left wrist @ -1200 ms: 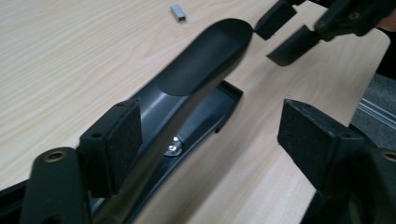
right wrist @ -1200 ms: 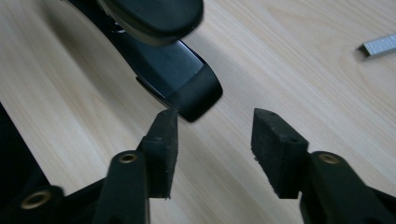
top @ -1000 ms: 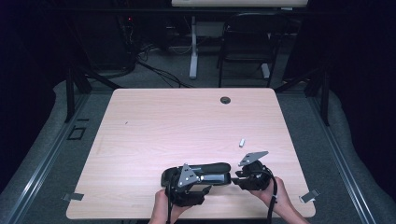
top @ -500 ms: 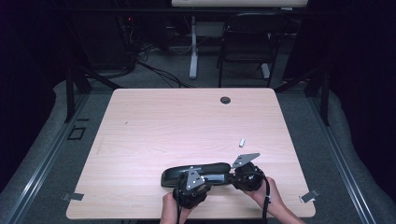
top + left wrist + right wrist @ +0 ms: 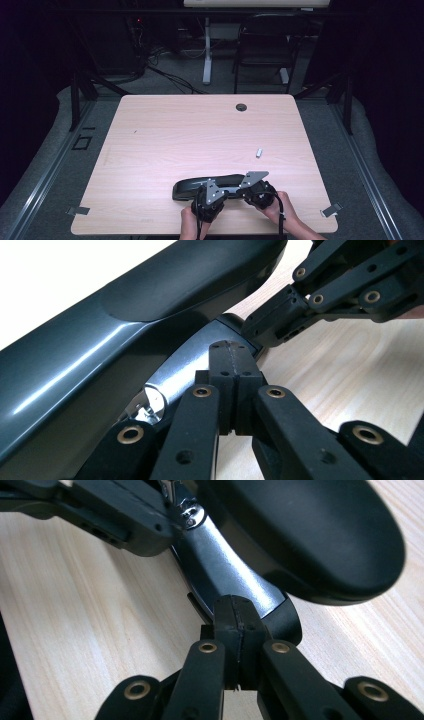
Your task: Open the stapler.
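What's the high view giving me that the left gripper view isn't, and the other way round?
High view: the whole table, with a small silver piece and a round dark grommet beyond the work. Left gripper view: the left tongs shut, tips against a bright metal strip. Both: the black stapler that bears that strip, and the right tongs beside it.

Overhead light falls evenly on the table (image 5: 165,150); its surroundings stay dark. The high view is soft and grainy. Both gripper views blur close up, with glare streaks on the glossy black case (image 5: 100,355).
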